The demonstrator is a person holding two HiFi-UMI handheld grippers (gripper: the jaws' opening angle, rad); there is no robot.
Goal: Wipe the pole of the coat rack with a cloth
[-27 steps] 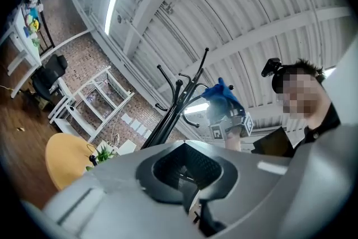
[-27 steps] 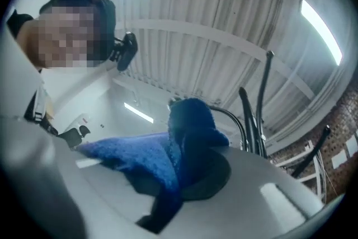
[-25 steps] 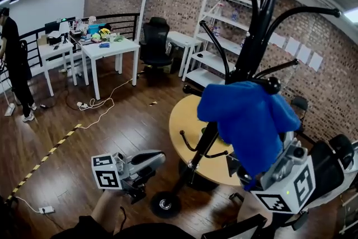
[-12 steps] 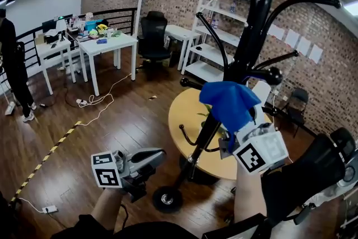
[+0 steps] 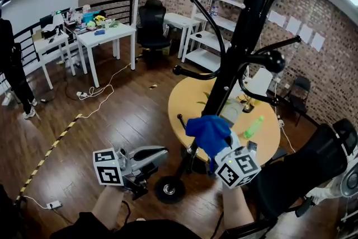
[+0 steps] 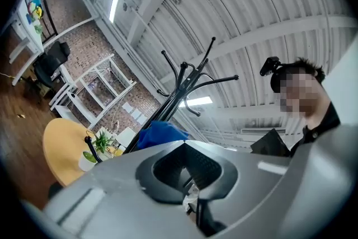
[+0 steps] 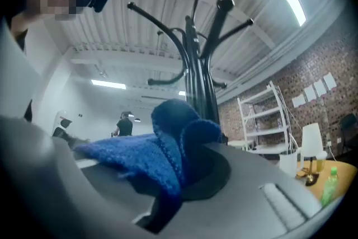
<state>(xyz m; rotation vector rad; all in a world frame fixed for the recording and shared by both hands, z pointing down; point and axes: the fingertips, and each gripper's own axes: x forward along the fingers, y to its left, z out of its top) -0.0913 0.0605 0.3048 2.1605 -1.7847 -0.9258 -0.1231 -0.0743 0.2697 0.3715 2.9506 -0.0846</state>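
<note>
The black coat rack's pole (image 5: 235, 59) rises slantwise from its round base (image 5: 169, 189) to curved hooks at the top. Low on the pole, a blue cloth (image 5: 210, 132) lies against it, held in my right gripper (image 5: 217, 146), which is shut on the cloth. In the right gripper view the cloth (image 7: 162, 159) bunches out of that gripper (image 7: 173, 176), with the pole (image 7: 198, 87) just behind. My left gripper (image 5: 158, 154) hovers left of the base, shut and holding nothing. The left gripper view shows this gripper (image 6: 190, 193), the rack (image 6: 179, 87) and the cloth (image 6: 159, 134) behind.
A round yellow table (image 5: 187, 112) stands behind the rack, with a green bottle (image 5: 253, 127) and a white lamp (image 5: 260, 81) on it. A black office chair (image 5: 305, 173) is at my right. White shelves (image 5: 215, 25), white desks (image 5: 103, 39), floor cables (image 5: 98, 103) and a person (image 5: 11, 64) are farther off.
My right gripper has slid the blue cloth down the pole, from the level of the lower hooks to just above the base. The left gripper has hardly moved.
</note>
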